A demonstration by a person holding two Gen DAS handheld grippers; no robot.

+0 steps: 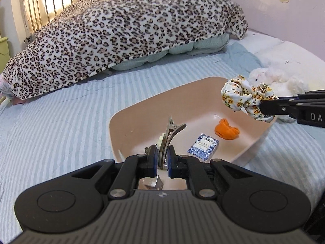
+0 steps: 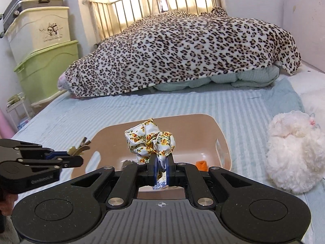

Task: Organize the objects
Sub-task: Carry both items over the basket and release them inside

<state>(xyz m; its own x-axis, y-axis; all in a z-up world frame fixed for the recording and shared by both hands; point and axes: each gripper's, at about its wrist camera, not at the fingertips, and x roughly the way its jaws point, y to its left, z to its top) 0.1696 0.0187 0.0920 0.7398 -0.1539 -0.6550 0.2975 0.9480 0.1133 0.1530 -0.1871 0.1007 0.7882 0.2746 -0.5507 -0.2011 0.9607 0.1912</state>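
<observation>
Left wrist view, nearest first: left gripper (image 1: 162, 158) has its jaws pinched nearly closed on a grey-green hair clip (image 1: 169, 136), which stands up from between the blue pads over the near rim of the pink tray (image 1: 126, 118); a small cream piece sits on the clip's left side. Inside the tray, just right of the clip, lies a blue-and-white patterned small box (image 1: 203, 146) with print too blurred to read, and beyond it an orange claw clip (image 1: 227, 131) on the tray floor. Right gripper (image 1: 264, 106) reaches in level from the right edge, over the tray's right rim, body lettering reads "DA" before the frame cuts it. It is clamped on a floral scrunchie (image 1: 243, 95), white with yellow-orange flowers, hanging above the tray and not touching it. Right wrist view: same scrunchie bunched up from between the nearly closed blue pads, tray below it; left gripper comes in level from the left with the clip tip poking forward. White plush toy (image 2: 294, 152) lies on the striped bedsheet (image 2: 81, 118) right of the tray, apart from it. Farther back a leopard-print blanket (image 2: 182, 52) covers a heap against the metal headboard (image 2: 162, 2). Far left, stacked storage bins (image 2: 46, 57), the cream one bearing a dark logo, unreadable, with a silver case on top.
</observation>
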